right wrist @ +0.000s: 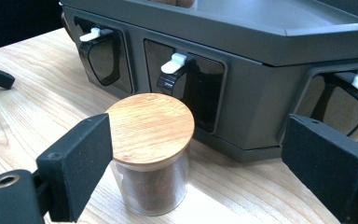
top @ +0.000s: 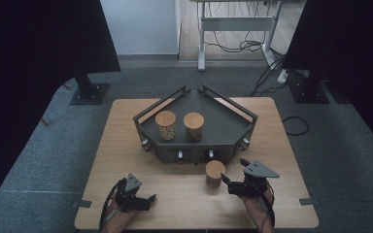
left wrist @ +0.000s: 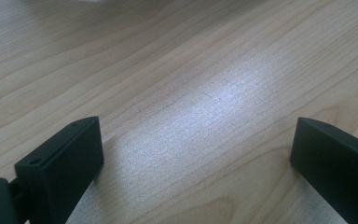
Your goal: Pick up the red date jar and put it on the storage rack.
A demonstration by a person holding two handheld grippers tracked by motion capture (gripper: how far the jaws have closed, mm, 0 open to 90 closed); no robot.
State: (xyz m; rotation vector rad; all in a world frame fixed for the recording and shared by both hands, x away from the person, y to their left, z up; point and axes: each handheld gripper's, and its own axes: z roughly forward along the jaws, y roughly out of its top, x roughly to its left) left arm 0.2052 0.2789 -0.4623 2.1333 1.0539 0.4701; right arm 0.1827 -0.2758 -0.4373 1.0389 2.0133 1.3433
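Right claw at the jar, left claw idle

The right claw (right wrist: 191, 163) stands wide open, gripping nothing; the wooden-lidded jar (right wrist: 150, 154) sits on the worktop (right wrist: 37, 93) by its left jaw, the dark rack (right wrist: 261, 70) just beyond. The left claw (left wrist: 193, 154) gapes empty too.

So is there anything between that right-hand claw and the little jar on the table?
Nothing visible. The right gripper stands open just short of the jar, with bare table between them.
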